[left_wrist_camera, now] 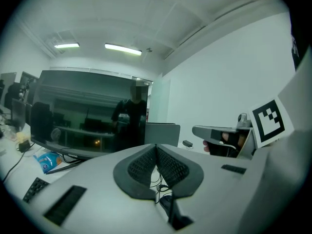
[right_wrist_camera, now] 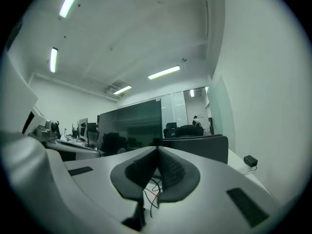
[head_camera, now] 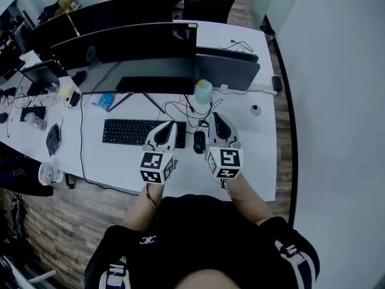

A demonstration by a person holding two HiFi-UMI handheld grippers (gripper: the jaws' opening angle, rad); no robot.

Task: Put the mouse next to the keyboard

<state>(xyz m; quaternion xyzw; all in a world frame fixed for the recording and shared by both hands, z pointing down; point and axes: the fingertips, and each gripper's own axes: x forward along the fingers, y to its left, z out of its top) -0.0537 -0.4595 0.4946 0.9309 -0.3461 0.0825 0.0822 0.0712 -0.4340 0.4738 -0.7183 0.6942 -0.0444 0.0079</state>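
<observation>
A black mouse [head_camera: 199,141] lies on the white desk [head_camera: 252,161], just right of the black keyboard [head_camera: 135,131]. My left gripper [head_camera: 170,126] hovers over the keyboard's right end, left of the mouse. My right gripper [head_camera: 215,117] hangs just right of the mouse. Both are shut with nothing between the jaws, and neither touches the mouse. In the left gripper view the ribbed pads [left_wrist_camera: 146,165] meet at the tip of the left gripper [left_wrist_camera: 156,147]. In the right gripper view the right gripper [right_wrist_camera: 157,150] is likewise shut and empty.
A wide dark monitor [head_camera: 150,47] stands behind the keyboard, with a second dark screen [head_camera: 228,65] to its right. A pale cup [head_camera: 203,91] and tangled cables [head_camera: 186,110] lie beyond the mouse. A small white puck [head_camera: 255,109] sits at right. The desk's front edge is close to the person.
</observation>
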